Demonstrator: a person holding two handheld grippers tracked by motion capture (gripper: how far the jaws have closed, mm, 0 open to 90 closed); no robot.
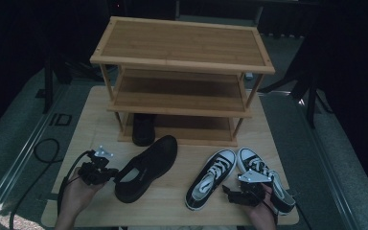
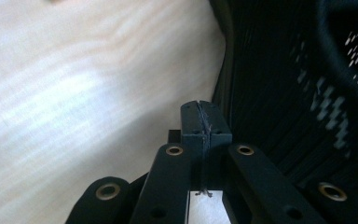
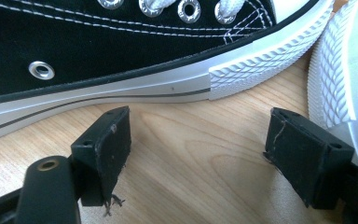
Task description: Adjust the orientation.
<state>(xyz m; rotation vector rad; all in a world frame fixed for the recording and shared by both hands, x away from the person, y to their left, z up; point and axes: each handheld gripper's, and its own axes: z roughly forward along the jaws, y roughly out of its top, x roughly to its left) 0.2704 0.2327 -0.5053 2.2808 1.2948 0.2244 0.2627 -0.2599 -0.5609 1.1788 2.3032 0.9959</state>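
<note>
You are tidying shoes onto the three-tier bamboo shoe rack (image 1: 182, 57), its lowest shelf already holding one black slip-on (image 1: 143, 128). Its mate, the black mesh slip-on shoe (image 1: 146, 167), is lying mid-table; your left gripper (image 1: 106, 175) is sitting clenched, empty, just beside its heel (image 2: 279, 93), so unclench before grasping. Your right gripper (image 3: 196, 154) is resting released between the two black-and-white canvas sneakers (image 1: 211, 178), clear of your path.
</note>
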